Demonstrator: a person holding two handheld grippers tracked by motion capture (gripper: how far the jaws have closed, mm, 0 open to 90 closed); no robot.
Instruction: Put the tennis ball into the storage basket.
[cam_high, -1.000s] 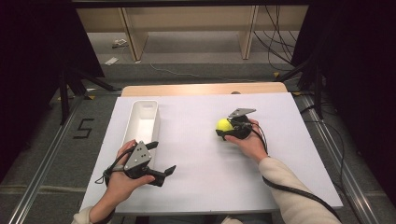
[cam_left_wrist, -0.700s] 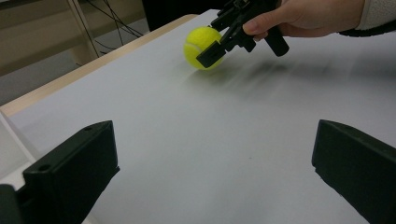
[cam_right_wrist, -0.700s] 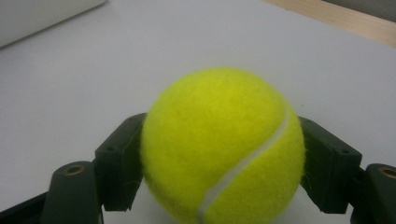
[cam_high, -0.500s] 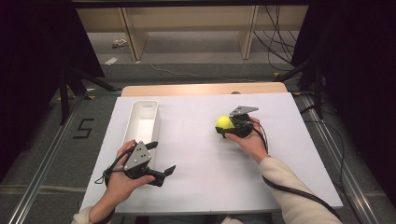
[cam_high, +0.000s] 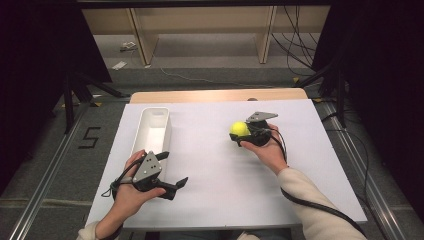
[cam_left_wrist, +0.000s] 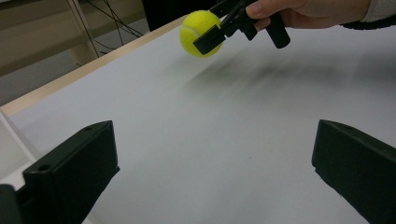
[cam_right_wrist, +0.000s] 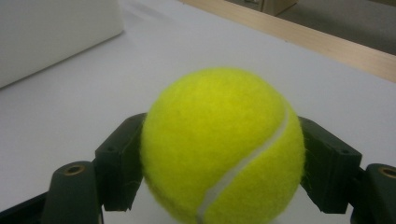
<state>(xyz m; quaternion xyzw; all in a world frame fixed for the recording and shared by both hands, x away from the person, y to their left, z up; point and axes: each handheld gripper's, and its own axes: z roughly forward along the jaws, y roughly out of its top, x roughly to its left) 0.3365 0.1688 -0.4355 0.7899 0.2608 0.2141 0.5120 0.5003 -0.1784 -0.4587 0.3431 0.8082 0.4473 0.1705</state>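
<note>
Near at 7 o'clock the left claw (cam_high: 172, 169) rests spread and empty, while toward 1 o'clock the right claw (cam_high: 239, 135) pinches the tennis ball (cam_high: 239, 129) above the desk (cam_high: 215, 170); round felt could squirt loose and roll away

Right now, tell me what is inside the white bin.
The white bin shows only bare white floor and walls in the high view. The near end is partly covered by the left gripper, so that corner cannot be checked.
</note>
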